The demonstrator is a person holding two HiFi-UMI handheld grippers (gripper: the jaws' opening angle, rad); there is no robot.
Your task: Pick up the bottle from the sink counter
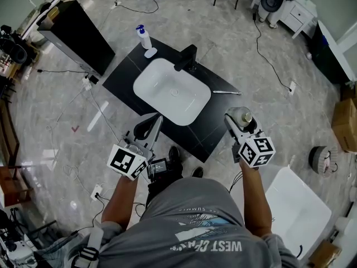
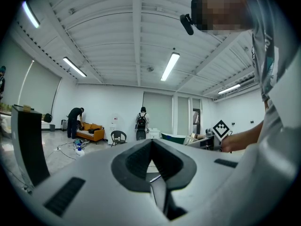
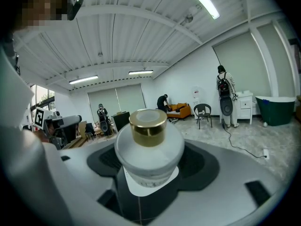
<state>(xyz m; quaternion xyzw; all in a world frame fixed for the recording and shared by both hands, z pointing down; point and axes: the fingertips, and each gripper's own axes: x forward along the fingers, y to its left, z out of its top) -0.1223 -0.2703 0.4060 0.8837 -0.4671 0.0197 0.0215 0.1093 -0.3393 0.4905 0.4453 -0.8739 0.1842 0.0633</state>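
– One bottle [image 3: 149, 147], white with a gold cap, is pinched upright in the right gripper [image 1: 240, 120] and appears lifted off the sink counter [image 1: 124, 76]. Nothing is held by the left gripper [image 2: 151, 167]; its jaws are pressed together.

– What could be lost?

– The grip is taken low on a rounded body, so the bottle may slip out if it is tilted or the squeeze is eased.

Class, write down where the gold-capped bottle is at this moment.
The bottle is held in the right gripper, at the head view's right, by the near right corner of the black counter, right of the white basin.
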